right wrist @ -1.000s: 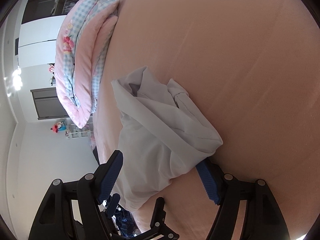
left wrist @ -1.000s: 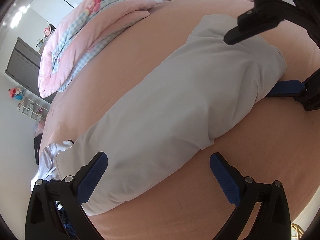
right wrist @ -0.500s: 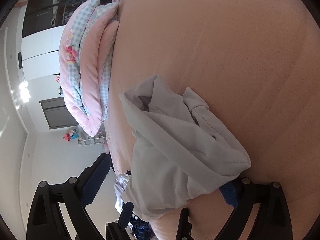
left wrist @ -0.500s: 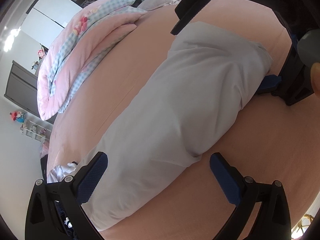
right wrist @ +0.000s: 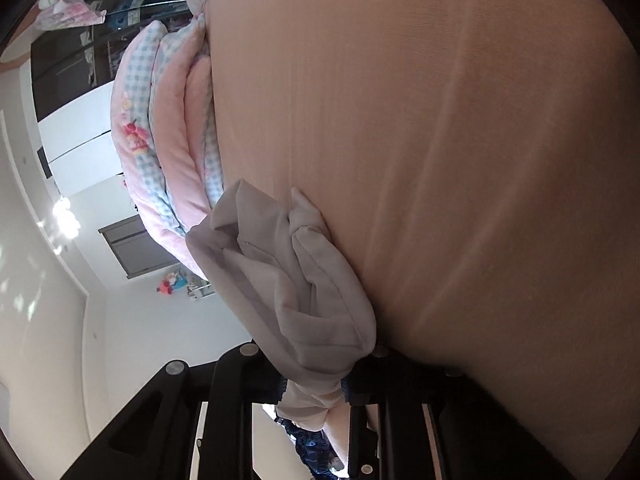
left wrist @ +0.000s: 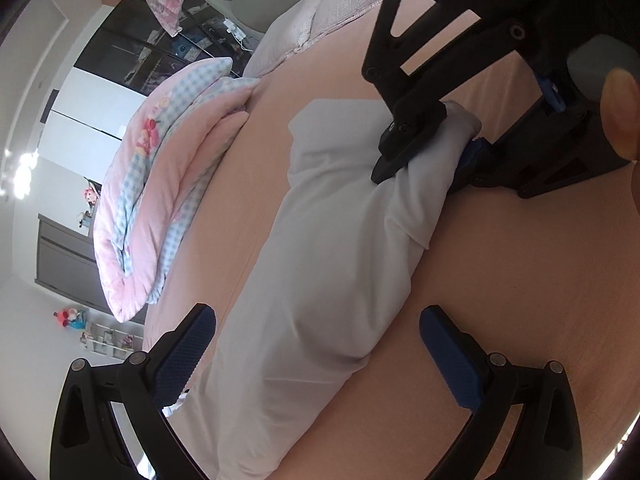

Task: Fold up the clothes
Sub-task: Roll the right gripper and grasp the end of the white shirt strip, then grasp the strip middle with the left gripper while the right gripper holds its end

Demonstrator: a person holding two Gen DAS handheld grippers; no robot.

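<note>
Pale grey garment [left wrist: 320,264] lying lengthwise on peach bedsheet [left wrist: 500,320], folded into a long bundle running from near left to far right in the left wrist view. Near end between the spread blue pads of left gripper [left wrist: 316,356]; pads apart, not pressing the cloth, garment passing through the gap.

Far end of garment bunched and pinched by right gripper [left wrist: 432,156]: black finger on top of the cloth, blue pad under it, fabric puckered at the clamp. Jaws closing, cloth between them. Fingertip of a hand [left wrist: 620,112] seen at the far right edge, on the gripper body.

Right wrist view: same garment [right wrist: 288,280] gathered in folds, rising from the right gripper [right wrist: 316,392] at the near edge; cloth squeezed narrow between the black fingers, pads mostly hidden by fabric. Sheet [right wrist: 440,160] filling the right side of the view, lightly creased.

Folded pink and blue checked quilt [left wrist: 168,200] on the bed, left of the garment and apart from it. Pale pillow [left wrist: 312,12] at the far end of the bed. Dark cabinet [left wrist: 132,52] and white wall beyond, left. Small toy figure [left wrist: 70,318] on a shelf against the wall, too small to make out.
</note>
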